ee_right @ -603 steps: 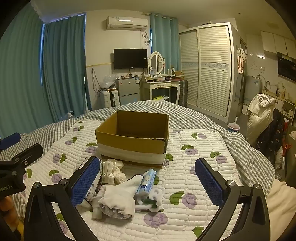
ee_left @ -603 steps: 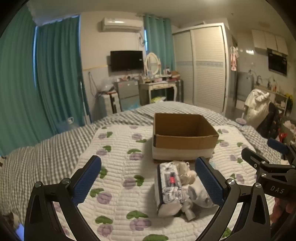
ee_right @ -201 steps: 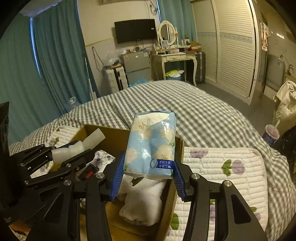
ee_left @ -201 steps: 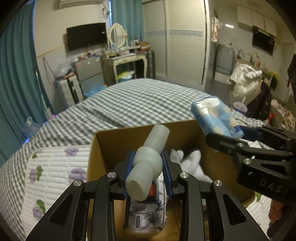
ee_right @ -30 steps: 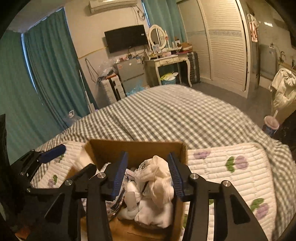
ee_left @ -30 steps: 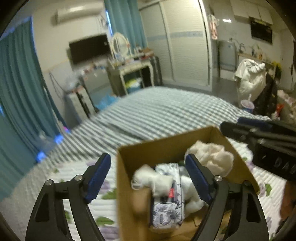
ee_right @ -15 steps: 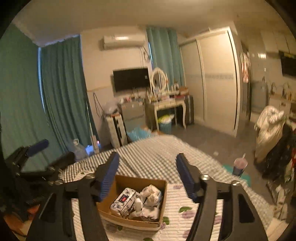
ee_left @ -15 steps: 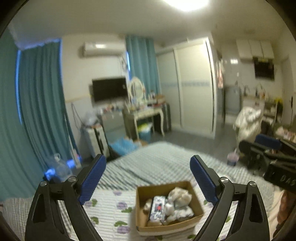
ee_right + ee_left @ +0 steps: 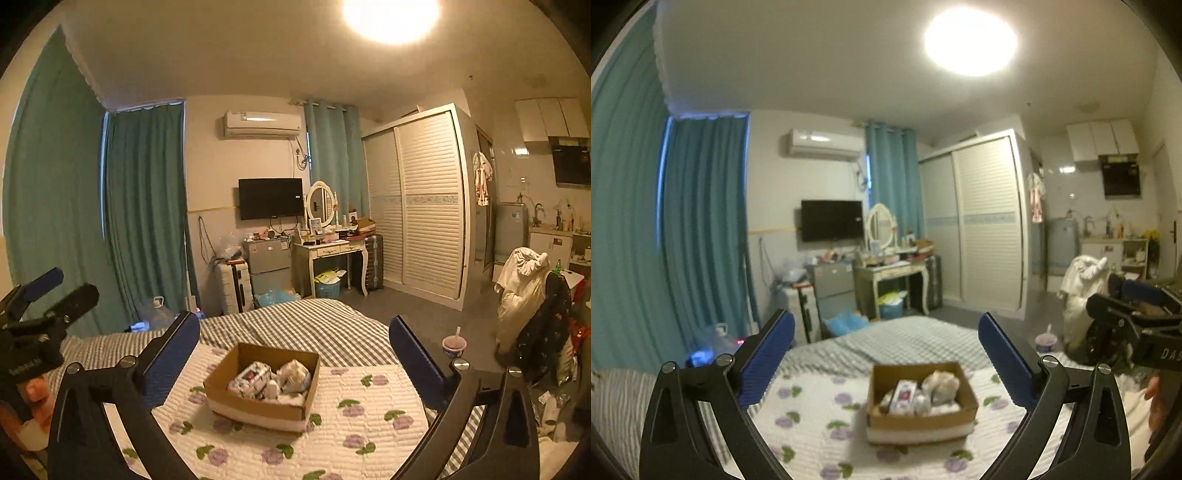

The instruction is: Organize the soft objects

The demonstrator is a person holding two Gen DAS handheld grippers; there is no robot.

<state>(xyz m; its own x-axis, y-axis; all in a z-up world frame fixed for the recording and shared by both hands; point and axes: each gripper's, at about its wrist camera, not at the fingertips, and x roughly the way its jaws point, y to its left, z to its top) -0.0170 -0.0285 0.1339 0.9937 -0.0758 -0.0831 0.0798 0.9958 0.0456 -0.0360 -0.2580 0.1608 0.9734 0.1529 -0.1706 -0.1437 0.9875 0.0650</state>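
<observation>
Soft items [image 9: 271, 382] all sit in the box [image 9: 258, 408] mid-bed; left gripper [image 9: 886, 360] and right gripper [image 9: 295, 360] spread, empty. Just hold clear; nothing looks left.

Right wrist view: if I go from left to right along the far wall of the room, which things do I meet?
Green curtain → air conditioner above the black television → oval mirror on the white dressing table → sliding wardrobe.
</observation>
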